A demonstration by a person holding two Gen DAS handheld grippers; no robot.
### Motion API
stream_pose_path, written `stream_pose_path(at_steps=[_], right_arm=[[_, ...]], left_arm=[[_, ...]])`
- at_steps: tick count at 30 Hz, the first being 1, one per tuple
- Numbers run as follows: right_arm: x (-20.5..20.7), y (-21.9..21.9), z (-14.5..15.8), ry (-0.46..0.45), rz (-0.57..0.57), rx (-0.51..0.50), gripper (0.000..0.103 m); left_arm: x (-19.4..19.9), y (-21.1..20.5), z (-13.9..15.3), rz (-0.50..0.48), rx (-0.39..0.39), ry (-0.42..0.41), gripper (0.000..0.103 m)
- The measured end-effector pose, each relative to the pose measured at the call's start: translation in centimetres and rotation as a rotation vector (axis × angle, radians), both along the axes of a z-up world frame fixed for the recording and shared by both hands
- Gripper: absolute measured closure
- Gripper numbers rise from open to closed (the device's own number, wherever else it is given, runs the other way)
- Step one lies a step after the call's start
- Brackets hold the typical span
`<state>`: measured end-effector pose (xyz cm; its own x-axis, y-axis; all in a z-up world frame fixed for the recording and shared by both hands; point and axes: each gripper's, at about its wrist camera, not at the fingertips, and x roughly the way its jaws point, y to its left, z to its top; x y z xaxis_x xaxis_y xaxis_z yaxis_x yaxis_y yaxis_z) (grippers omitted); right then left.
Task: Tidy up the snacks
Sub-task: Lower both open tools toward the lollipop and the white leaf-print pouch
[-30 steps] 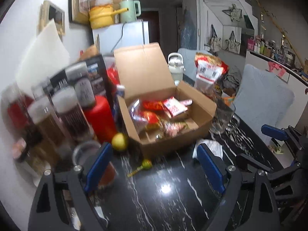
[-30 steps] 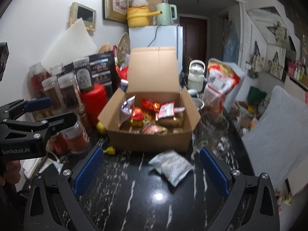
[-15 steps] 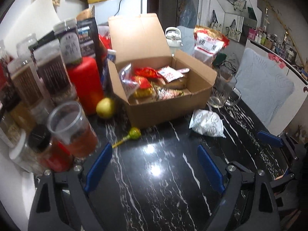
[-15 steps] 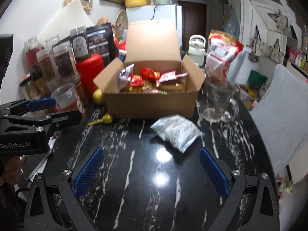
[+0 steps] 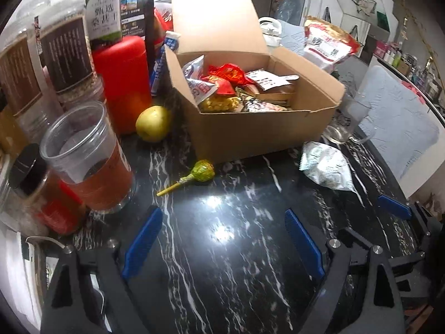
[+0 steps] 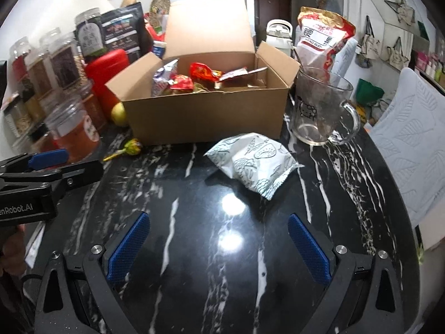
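- My left claw [image 5: 222, 239] and right claw [image 6: 218, 243] both gape wide, empty, over bare black desk [image 6: 194, 278].
- Snack packet [image 6: 254, 161] lies just before the cardboard box [image 6: 205, 117]; lollipop [image 5: 198, 172] near the box's left corner.

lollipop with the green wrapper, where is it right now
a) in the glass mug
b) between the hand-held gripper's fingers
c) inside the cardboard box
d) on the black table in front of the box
d: the lollipop lies flat on the black marble table just in front of the cardboard box, outside it, with nothing gripping it.
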<state>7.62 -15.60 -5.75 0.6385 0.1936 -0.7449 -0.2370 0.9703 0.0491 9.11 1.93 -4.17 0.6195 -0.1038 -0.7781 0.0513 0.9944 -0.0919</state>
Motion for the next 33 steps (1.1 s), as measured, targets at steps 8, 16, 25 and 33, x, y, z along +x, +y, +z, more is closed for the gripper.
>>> stream_pose_path(at_steps=[8, 16, 25, 33], right_arm=[[3.3, -0.6, -1.0, 0.019, -0.042, -0.006, 0.002], [5.8, -1.3, -1.9, 0.045, -0.063, -0.002, 0.002], [6.9, -2.2, -2.1, 0.052, -0.088, -0.01, 0.002], [7.4, -2.8, -2.1, 0.061, -0.11, -0.009, 0.002]], left_arm=[[3.3, 0.5, -1.5, 0.031, 0.011, 0.006, 0.013], [6.7, 1.1, -3.1, 0.059, 0.039, 0.021, 0.013], [8.7, 0.5, -4.9, 0.02, 0.061, 0.04, 0.013], [9.2, 0.4, -6.2, 0.023, 0.06, 0.074, 0.039]])
